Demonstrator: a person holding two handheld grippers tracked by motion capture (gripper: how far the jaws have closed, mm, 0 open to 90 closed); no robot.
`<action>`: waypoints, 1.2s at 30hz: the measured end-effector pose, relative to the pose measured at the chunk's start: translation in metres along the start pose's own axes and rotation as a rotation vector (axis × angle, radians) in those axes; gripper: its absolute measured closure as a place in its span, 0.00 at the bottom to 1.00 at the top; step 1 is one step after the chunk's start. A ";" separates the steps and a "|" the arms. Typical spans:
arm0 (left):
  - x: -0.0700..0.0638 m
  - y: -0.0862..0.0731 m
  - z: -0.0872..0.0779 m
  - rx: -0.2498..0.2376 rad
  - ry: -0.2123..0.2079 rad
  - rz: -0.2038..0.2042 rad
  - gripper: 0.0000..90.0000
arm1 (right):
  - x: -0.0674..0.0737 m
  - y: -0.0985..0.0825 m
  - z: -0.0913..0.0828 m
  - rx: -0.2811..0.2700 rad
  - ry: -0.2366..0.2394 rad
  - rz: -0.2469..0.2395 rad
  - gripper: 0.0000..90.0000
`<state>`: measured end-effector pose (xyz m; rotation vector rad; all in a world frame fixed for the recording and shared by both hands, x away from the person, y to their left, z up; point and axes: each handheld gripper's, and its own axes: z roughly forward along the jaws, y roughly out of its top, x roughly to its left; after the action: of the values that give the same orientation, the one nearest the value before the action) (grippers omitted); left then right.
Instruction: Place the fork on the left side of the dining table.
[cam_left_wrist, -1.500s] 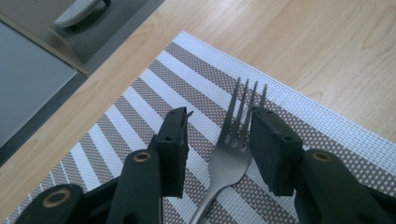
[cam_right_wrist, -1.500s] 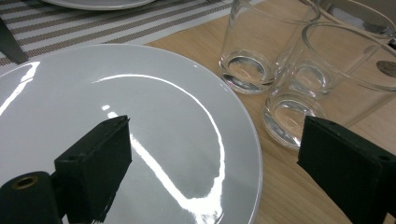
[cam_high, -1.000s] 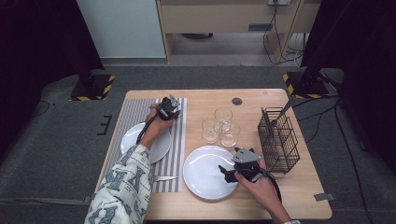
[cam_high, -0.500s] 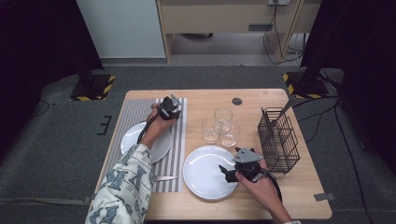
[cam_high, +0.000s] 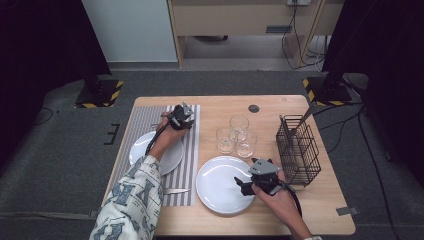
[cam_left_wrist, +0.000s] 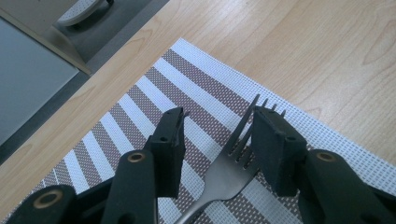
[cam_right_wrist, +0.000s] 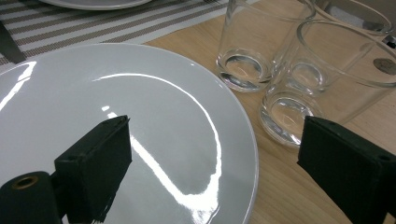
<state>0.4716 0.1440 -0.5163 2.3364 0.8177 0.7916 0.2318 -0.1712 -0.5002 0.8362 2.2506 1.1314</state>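
Item: fork (cam_left_wrist: 223, 175), on the striped mat (cam_left_wrist: 140, 100) at the far left part of the surface (cam_high: 280, 107).

Change noted: we compare with the two earlier high views and find none. Both hands sit where they sat, the plates and glasses lie as before. We judge the work paused at the point of the grasp, with the fork not yet lifted.

Left claw (cam_left_wrist: 217, 133): half open, one jaw on each side of the fork's head. The right-hand jaw in the left claw view lies against the tines; the other stands apart from it, so we count no grip.

Fork, axis: it lies flat, long axis running from the near edge of that view up and slightly right. Tines point away from the claw, toward the mat's far corner; the handle runs back beneath the claw.

Right claw (cam_right_wrist: 212, 154): wide open, holding nothing, poised over the right rim of the near plate (cam_right_wrist: 154, 121), just beside the three glasses (cam_right_wrist: 299, 60).

Also present: second plate (cam_high: 172, 157), wire rack (cam_high: 298, 150), knife (cam_high: 175, 190).
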 end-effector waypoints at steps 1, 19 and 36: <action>0.000 0.000 0.000 0.001 0.002 -0.002 0.60 | 0.000 0.000 0.000 0.001 0.000 0.002 0.11; 0.002 0.000 0.000 -0.002 0.025 -0.012 0.57 | 0.000 0.000 0.001 0.003 -0.001 0.001 0.11; -0.001 0.004 0.001 -0.003 0.021 -0.005 0.57 | -0.001 0.000 -0.001 -0.001 -0.006 0.006 0.11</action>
<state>0.4734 0.1405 -0.5146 2.3266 0.8303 0.8154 0.2322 -0.1725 -0.4998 0.8449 2.2446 1.1309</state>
